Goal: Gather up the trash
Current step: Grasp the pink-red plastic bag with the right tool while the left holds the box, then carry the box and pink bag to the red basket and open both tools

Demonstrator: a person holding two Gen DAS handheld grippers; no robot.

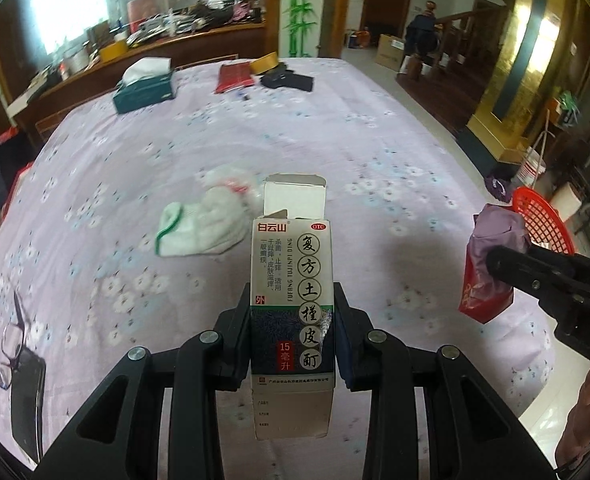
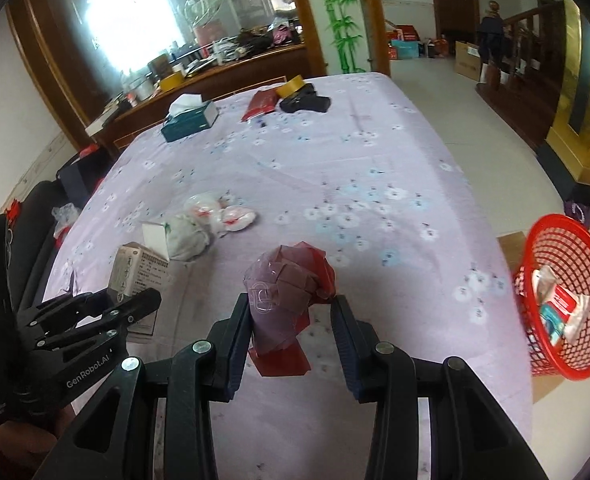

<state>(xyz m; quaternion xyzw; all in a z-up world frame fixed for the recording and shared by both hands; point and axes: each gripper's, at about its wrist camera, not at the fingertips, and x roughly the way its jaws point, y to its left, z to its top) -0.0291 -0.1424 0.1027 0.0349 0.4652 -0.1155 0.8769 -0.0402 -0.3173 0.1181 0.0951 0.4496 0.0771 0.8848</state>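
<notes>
On the left, my left gripper (image 1: pixel 293 344) is clamped on an opened medicine carton (image 1: pixel 293 304), both pads pressed flat against its sides, top flap standing up, the carton lifted clear of the table (image 1: pixel 335 128) with its lilac flowered cloth. Just beyond it on the cloth lie a white glove with green trim (image 1: pixel 199 228) and crumpled clear plastic bags (image 2: pixel 223 210), near the middle of the table.

To the right, my right gripper (image 2: pixel 293 320) stands partly open around a red packet (image 2: pixel 291 300) with crinkled cellophane. The left pad touches the packet; on the right I see a gap between pad and packet, so I cannot tell whether it is truly gripped. The packet hangs above the cloth.

Further right, off the table's near right edge, a red mesh basket (image 2: pixel 571 248) tilts towards me, already holding some wrappers (image 2: pixel 559 308).

At the far end sit a green tissue box (image 1: pixel 145 88) and a yellow tape roll (image 1: pixel 265 62).
</notes>
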